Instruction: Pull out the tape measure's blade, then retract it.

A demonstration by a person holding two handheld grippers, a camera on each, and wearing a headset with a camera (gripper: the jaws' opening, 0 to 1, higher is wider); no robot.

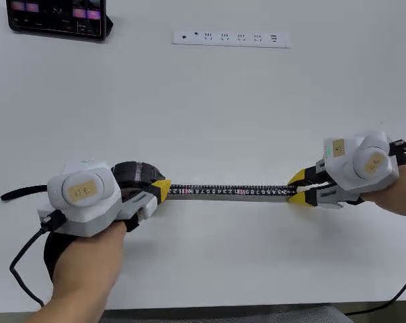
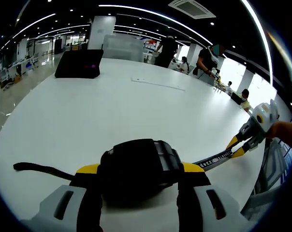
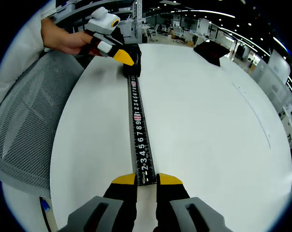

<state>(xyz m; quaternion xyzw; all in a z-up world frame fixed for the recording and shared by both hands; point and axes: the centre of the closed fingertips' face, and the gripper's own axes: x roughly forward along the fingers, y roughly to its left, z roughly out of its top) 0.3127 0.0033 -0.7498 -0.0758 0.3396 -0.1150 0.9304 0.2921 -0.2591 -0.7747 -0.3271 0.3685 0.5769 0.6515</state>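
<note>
Left tool [image 1: 149, 187] clamps tape measure [image 1: 132, 173]; right tool [image 1: 298, 187] pinches blade [image 1: 230, 192] tip.

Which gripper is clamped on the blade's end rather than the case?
The right gripper: its jaws pinch the free end of the blade; the left gripper holds the black tape measure case.

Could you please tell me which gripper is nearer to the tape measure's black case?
Left. The left gripper is clamped around the case, while the right gripper pinches the far end of the pulled-out blade.
</note>
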